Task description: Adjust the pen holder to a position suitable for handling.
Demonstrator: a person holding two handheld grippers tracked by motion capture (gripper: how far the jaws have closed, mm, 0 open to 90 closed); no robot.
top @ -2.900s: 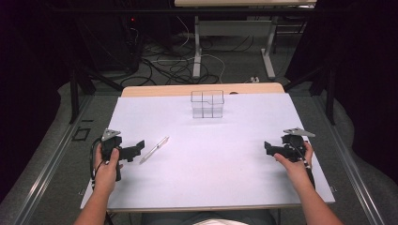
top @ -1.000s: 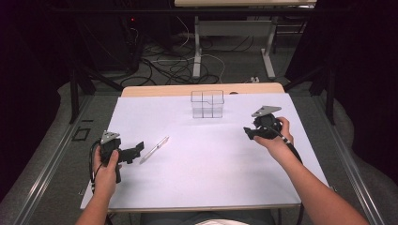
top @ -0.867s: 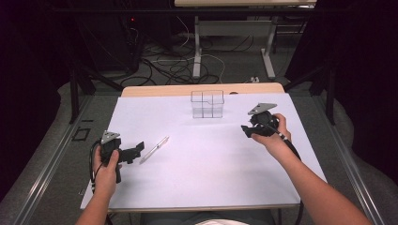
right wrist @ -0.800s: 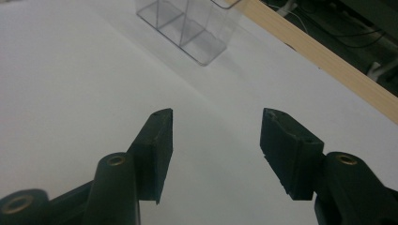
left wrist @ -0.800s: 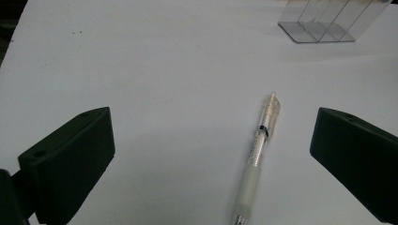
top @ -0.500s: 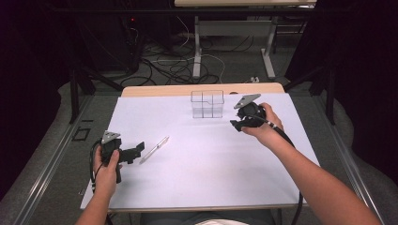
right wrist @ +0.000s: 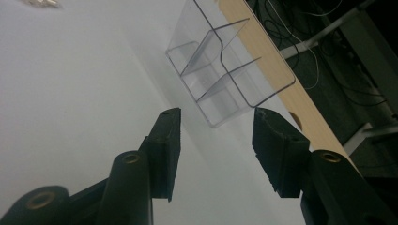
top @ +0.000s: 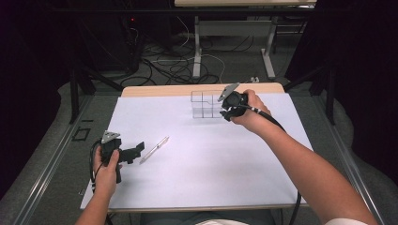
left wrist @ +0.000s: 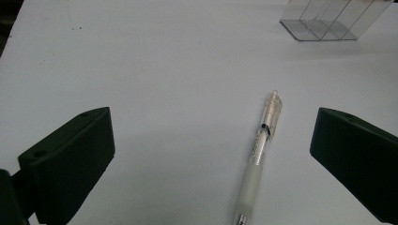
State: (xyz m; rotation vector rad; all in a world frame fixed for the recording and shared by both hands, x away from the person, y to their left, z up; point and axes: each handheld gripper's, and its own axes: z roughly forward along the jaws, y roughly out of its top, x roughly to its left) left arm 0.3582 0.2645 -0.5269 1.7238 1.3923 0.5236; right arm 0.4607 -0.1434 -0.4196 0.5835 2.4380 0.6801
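Risk first: you are bringing the right gripper (top: pixel 227 112) in on a clear acrylic organizer (top: pixel 205 104) whose thin, slick walls offer little to bite on, so a pinch that lands on a corner rather than squarely across a wall is likely to skid it over the white table cover (top: pixel 216 159) or tip it toward the wooden edge (top: pixel 164 90) behind it. Transparency is adding to this, since the wall edges are hard to read. In the right gripper view the organizer (right wrist: pixel 225 65) is lying just ahead of the fingertips (right wrist: pixel 213 122), its near corner roughly centred on the gap but not yet between the pads. You have just been narrowing the right jaws; they are standing partly apart with nothing between them, and I cannot tell whether that gap is clearing the full width of the box. Your left gripper (top: pixel 136 151) is resting near the table's left front with its jaws spread wide and empty. A clear-barrelled pen (left wrist: pixel 260 154) is lying on the table in front of them, nearer the right-hand pad (left wrist: pixel 352 159), touching neither.
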